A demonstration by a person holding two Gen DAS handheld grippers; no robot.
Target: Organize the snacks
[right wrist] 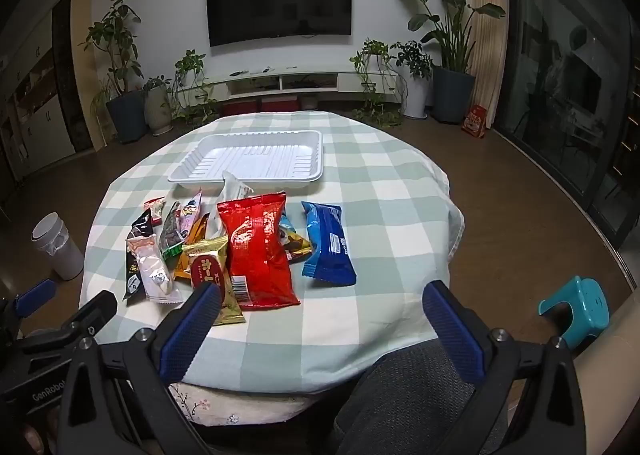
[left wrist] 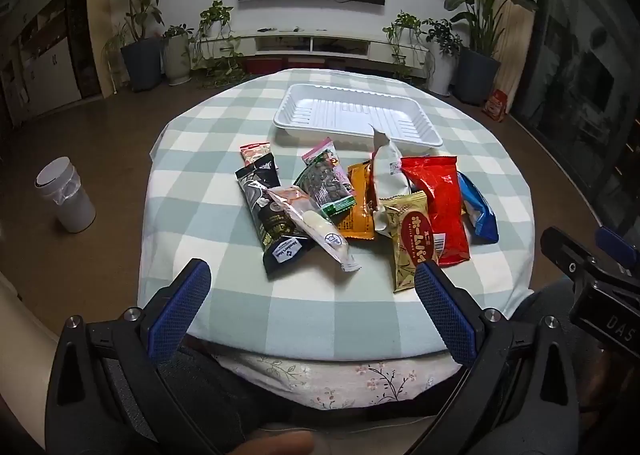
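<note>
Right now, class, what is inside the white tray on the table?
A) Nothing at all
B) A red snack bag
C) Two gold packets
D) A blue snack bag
A: the white tray shows only its bare ribbed floor, while the red bag, the blue bag and the other snacks lie on the checked tablecloth in front of it.

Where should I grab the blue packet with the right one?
Take the blue packet across its puffed middle, coming from above with the right hand-held gripper. It lies flat and apart from the pile, long sides free; its crimped ends are thin against the cloth.
</note>
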